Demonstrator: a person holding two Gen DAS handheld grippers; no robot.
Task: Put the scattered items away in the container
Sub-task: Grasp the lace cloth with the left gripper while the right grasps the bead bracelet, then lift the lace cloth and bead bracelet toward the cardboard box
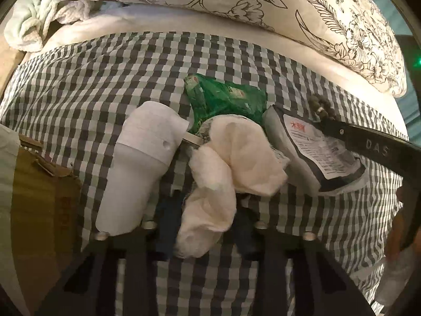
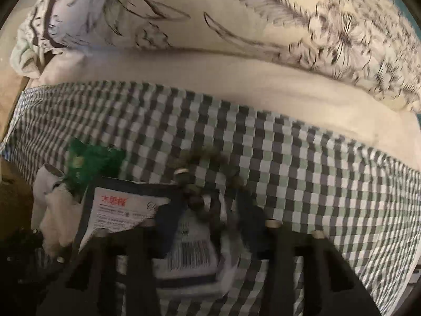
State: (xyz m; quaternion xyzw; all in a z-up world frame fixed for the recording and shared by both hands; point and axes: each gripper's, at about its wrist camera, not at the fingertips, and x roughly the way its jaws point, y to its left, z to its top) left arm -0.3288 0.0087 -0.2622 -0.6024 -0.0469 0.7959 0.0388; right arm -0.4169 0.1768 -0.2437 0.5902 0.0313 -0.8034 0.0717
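My left gripper (image 1: 202, 223) is shut on a crumpled cream cloth (image 1: 231, 158) that lies on the checked bedsheet. A white bottle (image 1: 136, 163) lies to its left, a green packet (image 1: 226, 100) behind it, and a dark sachet with a white label (image 1: 313, 144) to its right. A dark bead bracelet (image 1: 319, 109) lies beyond the sachet. In the right wrist view my right gripper (image 2: 208, 210) has its fingers around the bracelet (image 2: 194, 197), over the sachet (image 2: 126, 208); the frame is blurred. The right gripper's arm (image 1: 373, 144) shows in the left view.
A brown cardboard box (image 1: 39, 197) stands at the left edge of the left view. A floral pillow (image 1: 289, 8) and a pale green towel (image 1: 31, 26) lie at the head of the bed. The checked sheet (image 2: 329, 184) stretches to the right.
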